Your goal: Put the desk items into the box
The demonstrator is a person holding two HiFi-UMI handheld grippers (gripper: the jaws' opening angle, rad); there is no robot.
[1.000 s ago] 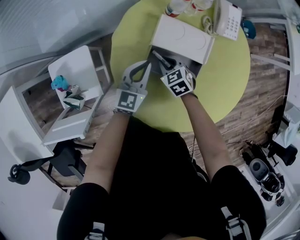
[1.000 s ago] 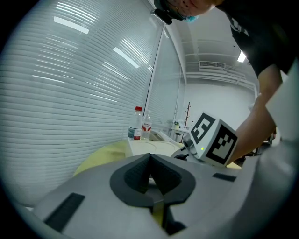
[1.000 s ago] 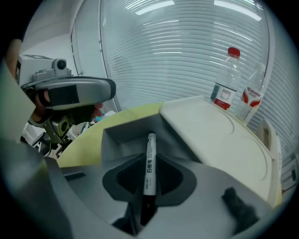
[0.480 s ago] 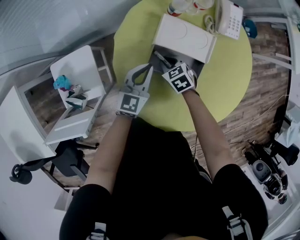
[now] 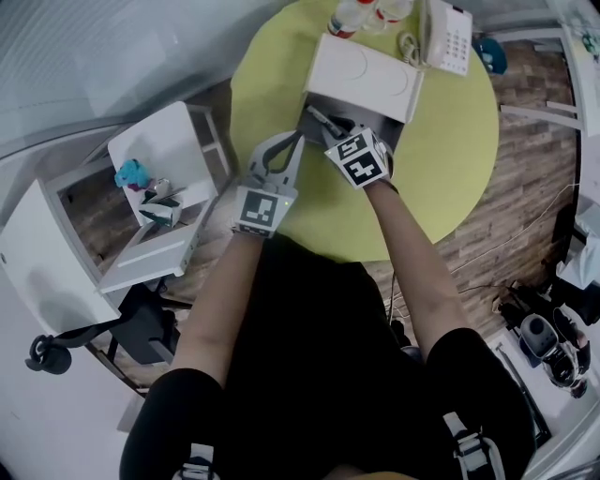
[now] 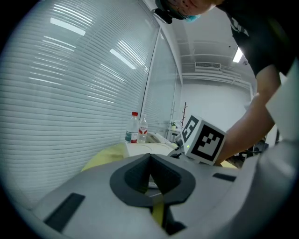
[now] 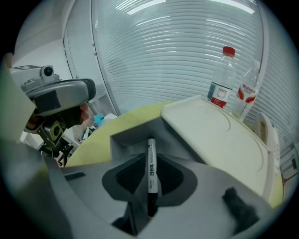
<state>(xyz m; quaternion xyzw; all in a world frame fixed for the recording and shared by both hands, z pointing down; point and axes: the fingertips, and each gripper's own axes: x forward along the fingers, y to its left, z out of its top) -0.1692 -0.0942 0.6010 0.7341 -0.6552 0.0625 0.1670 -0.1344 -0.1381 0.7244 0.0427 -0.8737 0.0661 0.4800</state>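
An open box with a grey inside and a raised white lid sits on the round yellow-green table. My right gripper hovers at the box's near edge. A white marker with a black cap lies between its jaws, pointing into the box; the pads still touch it while the jaws are opening. To its left, my left gripper is shut with nothing in it, at the table's near-left edge. The right gripper's marker cube shows in the left gripper view.
Two plastic bottles and a white telephone stand behind the box. Off the table to the left are white furniture pieces with a blue toy. The floor is wood-patterned.
Both grippers have moved slightly towards the box. The marker stays between the right jaws over the box's opening.
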